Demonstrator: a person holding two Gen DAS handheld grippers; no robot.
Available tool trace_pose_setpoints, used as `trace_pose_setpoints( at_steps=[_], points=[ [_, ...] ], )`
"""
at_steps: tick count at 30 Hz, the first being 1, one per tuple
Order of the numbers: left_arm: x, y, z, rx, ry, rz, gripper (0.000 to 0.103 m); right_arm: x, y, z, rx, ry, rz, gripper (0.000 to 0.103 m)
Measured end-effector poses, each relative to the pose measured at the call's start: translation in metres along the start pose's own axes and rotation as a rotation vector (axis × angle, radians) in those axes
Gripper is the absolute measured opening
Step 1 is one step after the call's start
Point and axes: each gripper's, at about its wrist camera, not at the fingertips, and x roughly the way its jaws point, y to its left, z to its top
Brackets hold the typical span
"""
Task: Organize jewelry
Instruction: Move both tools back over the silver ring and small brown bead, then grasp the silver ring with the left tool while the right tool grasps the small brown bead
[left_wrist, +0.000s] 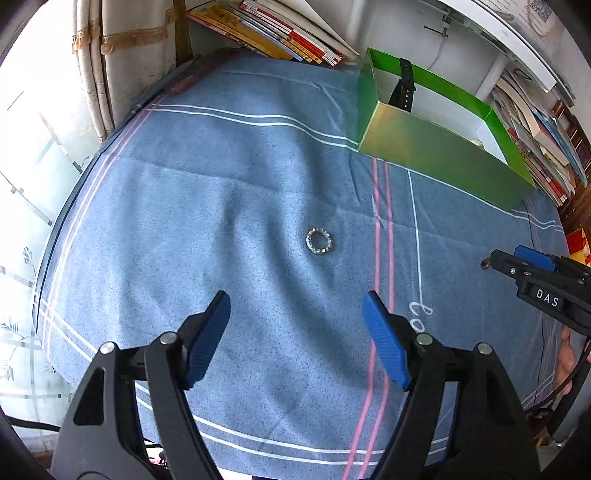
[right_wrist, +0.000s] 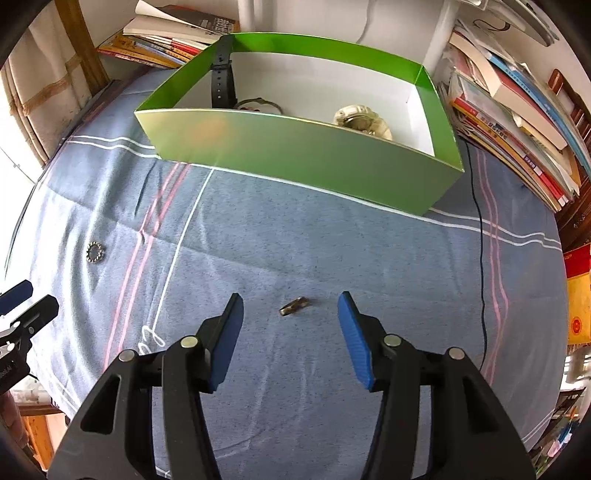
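A silver beaded ring-shaped bracelet (left_wrist: 319, 241) lies on the blue cloth ahead of my open, empty left gripper (left_wrist: 295, 339); it also shows in the right wrist view (right_wrist: 95, 252) at far left. A small dark metal ring (right_wrist: 293, 307) lies on the cloth just ahead of my open, empty right gripper (right_wrist: 291, 339), between its fingers' line. The green box (right_wrist: 295, 155) stands behind, holding a black watch strap (right_wrist: 221, 74), a thin bracelet (right_wrist: 256, 103) and a pale beaded piece (right_wrist: 362, 120). The box also shows in the left wrist view (left_wrist: 436, 155).
A blue striped cloth (left_wrist: 221, 206) covers the table. Stacked books (right_wrist: 517, 110) line the right and back (left_wrist: 273, 29). A black cable (right_wrist: 482, 236) runs down the cloth at right. A curtain and window lie left (left_wrist: 44, 155). The right gripper (left_wrist: 513, 264) shows at the left view's right edge.
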Motion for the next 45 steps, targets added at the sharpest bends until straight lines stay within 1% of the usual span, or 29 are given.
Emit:
trace_pose_setpoints(
  at_steps=[6,15,18,20,22,26,28,32,35,36,39,41,45],
  points=[
    [0.002,-0.005,-0.003,0.013,0.009,0.001,0.076,0.001,-0.003,-0.003,0.015,0.006,0.003,0.056],
    [0.007,-0.001,-0.006,-0.011,0.022,-0.001,0.079,0.003,-0.007,-0.001,0.027,-0.002,0.006,0.056],
    [0.011,0.002,-0.004,-0.024,0.012,-0.007,0.079,0.004,-0.009,0.001,0.035,-0.011,0.012,0.056],
    [0.015,0.002,-0.004,-0.026,0.021,-0.011,0.080,0.007,-0.011,0.001,0.037,-0.006,0.024,0.056],
    [0.023,0.001,-0.003,-0.024,0.034,-0.010,0.081,0.011,-0.013,0.001,0.039,0.000,0.016,0.056],
    [0.034,0.004,-0.001,-0.013,0.039,-0.012,0.081,0.014,-0.019,-0.004,0.073,0.006,0.056,0.056],
    [0.037,0.008,0.001,-0.022,0.033,-0.034,0.080,0.015,-0.019,-0.005,0.067,0.000,0.064,0.056],
    [0.047,0.010,0.007,-0.020,0.033,-0.040,0.077,0.017,-0.018,-0.007,0.058,-0.011,0.073,0.056],
    [0.052,0.006,0.015,-0.013,0.025,-0.063,0.063,0.018,-0.016,-0.008,0.043,-0.024,0.071,0.056],
    [0.055,0.005,0.019,-0.010,0.025,-0.066,0.060,0.020,-0.015,-0.007,0.037,-0.024,0.068,0.056],
    [0.061,-0.001,0.028,0.003,0.023,-0.070,0.056,0.023,-0.015,-0.005,0.031,-0.034,0.072,0.056],
    [0.064,-0.005,0.034,0.009,0.024,-0.078,0.051,0.026,-0.013,-0.004,0.022,-0.032,0.075,0.054],
    [0.069,-0.013,0.043,0.038,0.022,-0.055,0.051,0.032,-0.009,-0.001,0.009,-0.021,0.078,0.052]
  ],
)
